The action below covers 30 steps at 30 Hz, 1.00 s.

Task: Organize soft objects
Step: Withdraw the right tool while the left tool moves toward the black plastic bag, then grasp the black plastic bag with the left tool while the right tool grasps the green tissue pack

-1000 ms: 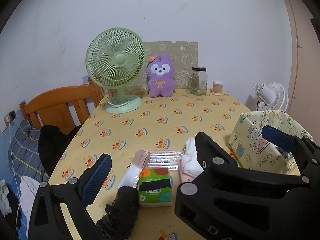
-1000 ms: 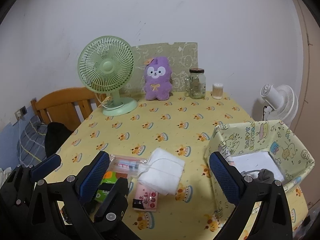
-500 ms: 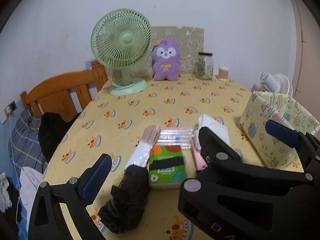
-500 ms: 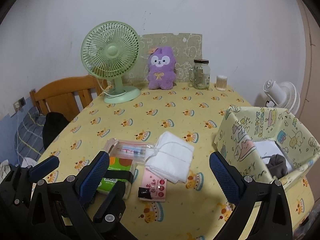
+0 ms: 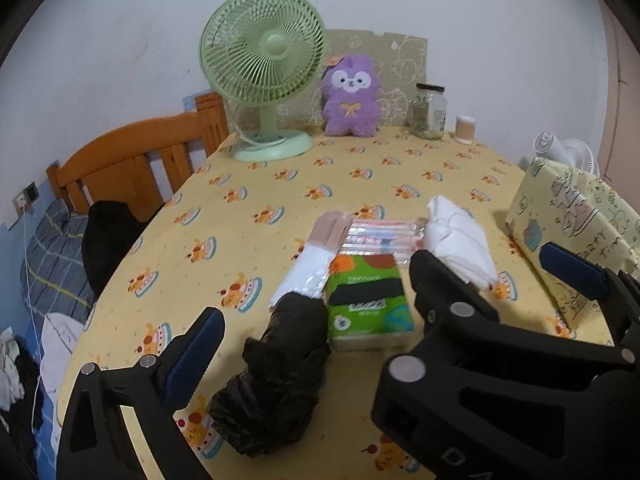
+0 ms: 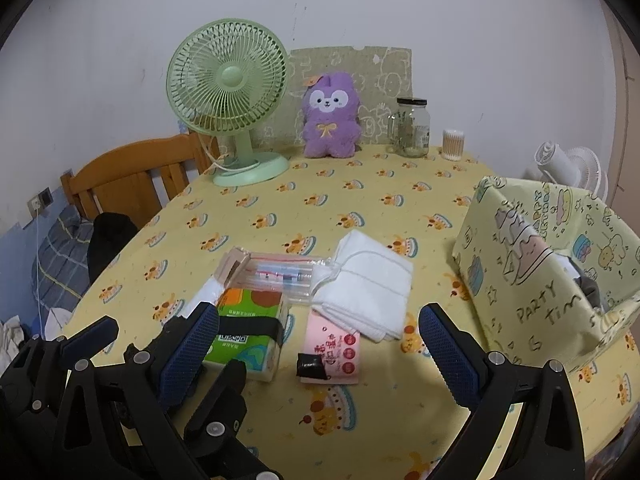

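Soft items lie clustered mid-table before you: a folded white towel (image 6: 366, 286), a green tissue pack (image 6: 248, 332) and a crumpled black bag (image 5: 280, 376). Your left gripper (image 5: 376, 304) and right gripper (image 6: 320, 356) both hover with jaws spread, grasping nothing, beside the yellow party box (image 6: 540, 264)

Wall (image 6: 360, 0): plain white, faintly scuffed.
Counter (image 6: 340, 208): round-edged, under a yellow cloth printed with small cakes.
Headboard (image 6: 132, 176): orange wood with slats, left of the counter.
Bedding (image 5: 52, 248): blue-grey plaid, below the headboard.
Socket (image 6: 40, 202): low on the left wall.
Board (image 6: 380, 68): beige, cartoon-printed, leaning on the wall behind the counter.
Light: dim, even, indoor.
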Tool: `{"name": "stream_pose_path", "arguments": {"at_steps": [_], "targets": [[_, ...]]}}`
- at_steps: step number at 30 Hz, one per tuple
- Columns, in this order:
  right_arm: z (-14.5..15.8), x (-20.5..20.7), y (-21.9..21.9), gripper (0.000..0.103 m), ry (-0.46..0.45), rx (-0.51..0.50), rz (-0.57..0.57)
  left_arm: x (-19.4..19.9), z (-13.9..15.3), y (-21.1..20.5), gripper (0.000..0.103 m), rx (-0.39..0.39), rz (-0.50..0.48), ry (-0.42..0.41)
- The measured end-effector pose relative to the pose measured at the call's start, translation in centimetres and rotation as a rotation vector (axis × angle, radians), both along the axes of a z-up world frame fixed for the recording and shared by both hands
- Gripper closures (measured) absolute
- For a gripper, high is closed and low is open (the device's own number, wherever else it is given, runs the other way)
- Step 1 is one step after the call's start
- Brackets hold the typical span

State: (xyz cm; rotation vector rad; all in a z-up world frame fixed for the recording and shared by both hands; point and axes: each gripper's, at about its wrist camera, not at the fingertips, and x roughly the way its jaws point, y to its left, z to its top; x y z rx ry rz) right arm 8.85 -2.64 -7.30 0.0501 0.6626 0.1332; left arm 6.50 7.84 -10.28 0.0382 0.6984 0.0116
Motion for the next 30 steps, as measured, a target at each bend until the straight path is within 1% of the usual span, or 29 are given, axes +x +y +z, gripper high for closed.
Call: {"name": "stream_pose_path", "arguments": {"at_steps": [2, 7, 9, 11, 15, 17, 18, 20, 21, 23, 27, 30], "targets": [[-0.2, 0.0, 0.2, 0.002, 0.005, -0.001, 0.001, 0.1, -0.4, 0.3, 0.006, 0.0, 0.008, 0.016], [-0.6, 0.1, 0.8, 0.002, 0.016, -0.001, 0.015, 0.0, -1.2, 1.1, 0.007, 0.001, 0.027, 0.038], [-0.8, 0.2, 1.0, 0.002, 0.019, -0.006, 0.019, -0.1, -1.5, 1.3, 0.011, 0.008, 0.029, 0.046], [-1.0, 0.3, 1.2, 0.002, 0.028, -0.005, 0.021, -0.1, -1.7, 1.5, 0.017, 0.005, 0.033, 0.055], [-1.3, 0.4, 1.5, 0.002, 0.038, -0.013, 0.027, -0.1, -2.3, 1.8, 0.023, 0.004, 0.034, 0.071], [-1.4, 0.4, 1.7, 0.002, 0.041, -0.016, 0.029, -0.1, -2.6, 2.1, 0.034, -0.005, 0.033, 0.078], [-1.5, 0.5, 1.9, 0.002, 0.044, -0.018, 0.03, -0.1, -2.7, 2.2, 0.037, -0.012, 0.032, 0.084], [-1.7, 0.5, 2.1, 0.002, 0.051, -0.018, 0.033, -0.2, -2.9, 2.4, 0.048, -0.015, 0.032, 0.087], [-1.8, 0.6, 2.2, 0.002, 0.057, -0.016, 0.036, -0.2, -2.9, 2.6, 0.048, -0.02, 0.029, 0.087], [-1.9, 0.6, 2.5, 0.002, 0.063, -0.017, 0.047, -0.3, -2.8, 2.7, 0.052, -0.025, 0.026, 0.083], [-2.1, 0.6, 3.7, 0.002, 0.05, -0.063, 0.072, -0.4, -2.5, 3.1, 0.053, -0.039, 0.024, 0.07], [-2.6, 0.8, 4.6, 0.002, 0.072, -0.084, 0.105, -0.4, -2.5, 3.4, 0.053, -0.042, 0.026, 0.068]]}}
